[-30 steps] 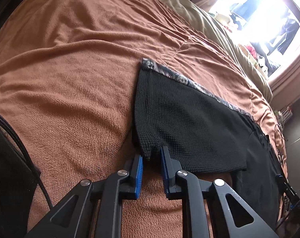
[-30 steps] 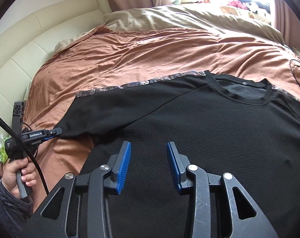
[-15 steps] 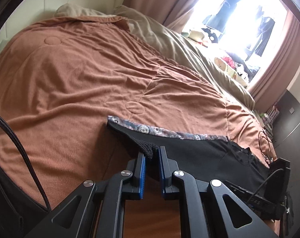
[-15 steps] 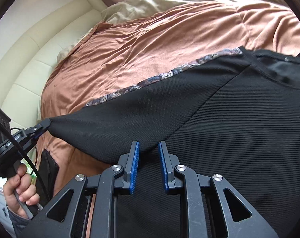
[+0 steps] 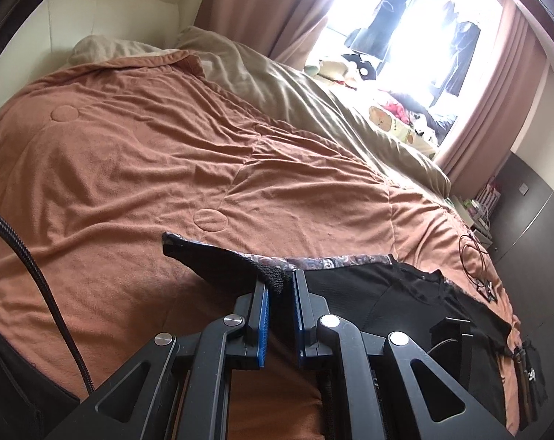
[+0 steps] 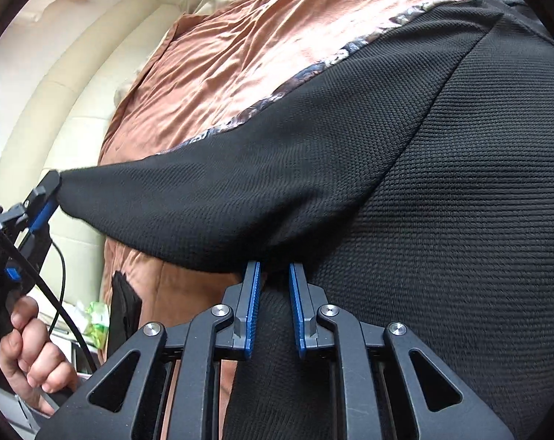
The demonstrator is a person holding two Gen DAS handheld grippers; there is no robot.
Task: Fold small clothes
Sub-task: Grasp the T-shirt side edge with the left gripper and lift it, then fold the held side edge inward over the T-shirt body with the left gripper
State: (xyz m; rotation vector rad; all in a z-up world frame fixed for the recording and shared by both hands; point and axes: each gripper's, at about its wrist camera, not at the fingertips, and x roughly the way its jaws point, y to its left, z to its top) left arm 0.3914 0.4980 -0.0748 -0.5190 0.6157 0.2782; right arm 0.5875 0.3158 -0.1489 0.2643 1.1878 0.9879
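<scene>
A home bedroom: a wide bed (image 5: 137,168) under a brown blanket (image 5: 277,190), a padded cream headboard (image 6: 57,84), pink curtains (image 5: 486,95) framing a bright window (image 5: 416,14)

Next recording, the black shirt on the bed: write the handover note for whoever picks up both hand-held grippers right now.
Left hand-held gripper: shut on the cuff end of the black knit shirt's sleeve, lifted off the rust-brown fleece blanket.
Right hand-held gripper: jaws closing on a pinch of fabric at the sleeve's underarm edge; pads look to be on the cloth.
The black knit shirt's body lies flat on the bed, neckline at the far side.
Done: sleeve picked up at both ends.
Left: probably fold the sleeve over the body, then the other side and the hem.
</scene>
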